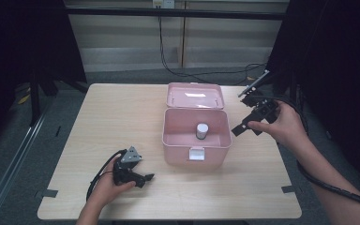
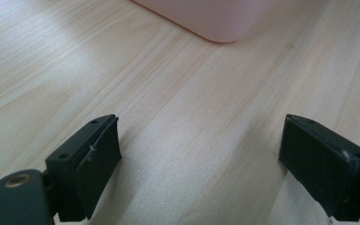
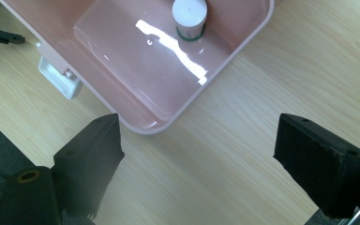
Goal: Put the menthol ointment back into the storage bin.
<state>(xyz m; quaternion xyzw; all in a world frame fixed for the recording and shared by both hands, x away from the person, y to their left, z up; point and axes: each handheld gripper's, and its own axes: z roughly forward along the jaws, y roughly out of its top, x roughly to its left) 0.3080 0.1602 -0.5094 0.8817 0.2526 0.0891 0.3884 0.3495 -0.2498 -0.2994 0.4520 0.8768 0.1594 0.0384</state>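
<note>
From above, the pink box sits mid-worktop with its lid thrown back, and a small white-capped bottle stands upright inside. Right of the box, the right claw hangs raised and empty. The left claw rests low on the worktop near the box's front left corner. Along the left claw's own view, its jaws stand spread over bare wood, the box's corner ahead. Along the right claw's view, the jaws stand spread, nothing between them, above the box's rim, the bottle beyond.
</note>
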